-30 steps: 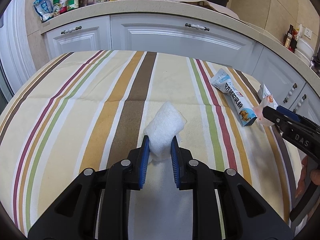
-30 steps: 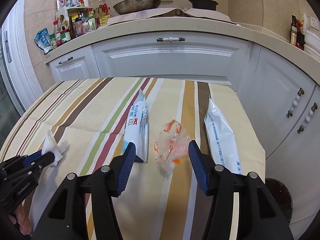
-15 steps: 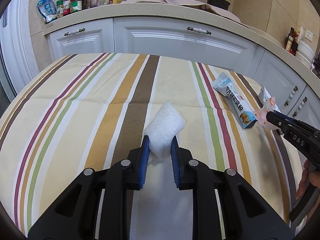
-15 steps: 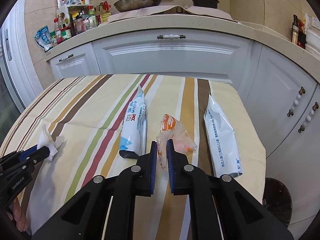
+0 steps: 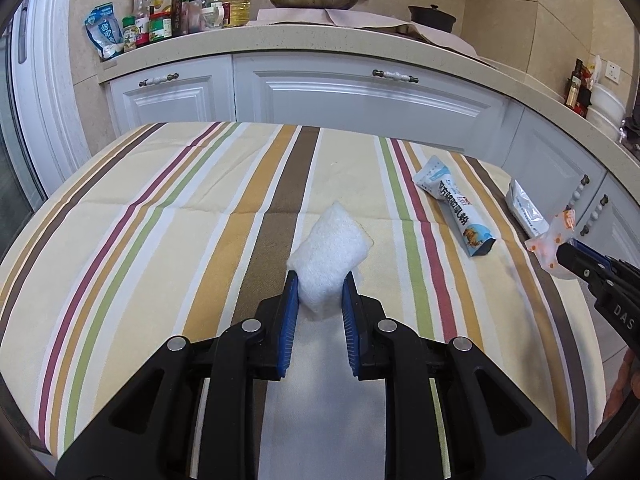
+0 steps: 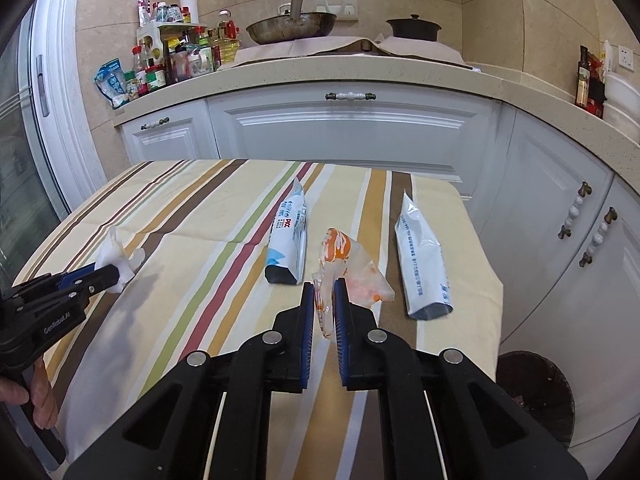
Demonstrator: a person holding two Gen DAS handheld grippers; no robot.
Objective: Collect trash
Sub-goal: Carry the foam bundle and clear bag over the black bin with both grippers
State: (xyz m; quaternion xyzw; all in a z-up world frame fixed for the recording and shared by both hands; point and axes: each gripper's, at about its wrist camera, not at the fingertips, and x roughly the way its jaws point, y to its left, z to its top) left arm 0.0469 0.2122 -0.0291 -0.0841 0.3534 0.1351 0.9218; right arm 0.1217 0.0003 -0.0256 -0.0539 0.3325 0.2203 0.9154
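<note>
While the left tongs (image 5: 320, 284) pinch a crumpled white tissue wad (image 5: 328, 248), the right tongs (image 6: 323, 294) clamp a clear orange-printed plastic wrapper (image 6: 344, 268) above the striped-cloth desk (image 6: 192, 216); two white snack pouches (image 6: 288, 248) lie farther back, and a dark round bin (image 6: 536, 392) sits on the floor, contents unclear.

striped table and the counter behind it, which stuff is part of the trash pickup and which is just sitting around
Part of the job:
- white tissue, held in the left tool
- clear orange wrapper, held in the right tool
- blue-and-white packet on the table
- white packet on the table
- dark bin on the floor

Just lying about:
- pan
- black pot
- bottles and jars
</note>
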